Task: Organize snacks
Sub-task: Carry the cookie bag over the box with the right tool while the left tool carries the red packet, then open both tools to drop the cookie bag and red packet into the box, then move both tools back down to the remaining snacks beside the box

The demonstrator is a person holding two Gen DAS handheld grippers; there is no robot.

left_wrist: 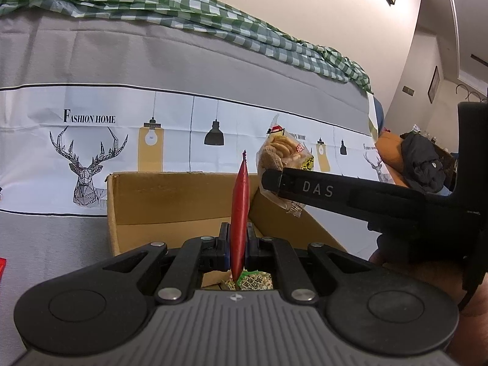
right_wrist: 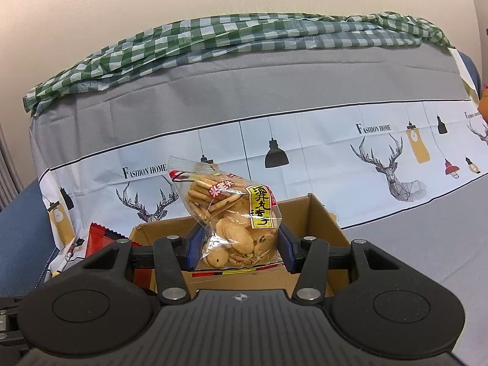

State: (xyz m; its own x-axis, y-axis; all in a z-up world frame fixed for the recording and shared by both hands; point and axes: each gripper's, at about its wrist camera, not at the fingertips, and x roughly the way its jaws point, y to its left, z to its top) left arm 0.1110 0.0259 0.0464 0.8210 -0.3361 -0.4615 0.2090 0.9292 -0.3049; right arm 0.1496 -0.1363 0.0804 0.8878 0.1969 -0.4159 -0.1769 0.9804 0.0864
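Over box [right_wrist: 323, 222] rim: cracker bag [right_wrist: 235, 222], clear.

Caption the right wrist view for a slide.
Right hand-held gripper clamps a clear cracker bag above the open cardboard box.

Box [left_wrist: 170, 201] floor hidden behind left gripper [left_wrist: 237, 244], green packet [left_wrist: 254, 280] inside mostly covered, red packet [right_wrist: 102, 238] beside the box half hidden by right gripper [right_wrist: 238, 244], red scrap [left_wrist: 2, 267] cut by the frame edge, perhaps another packet
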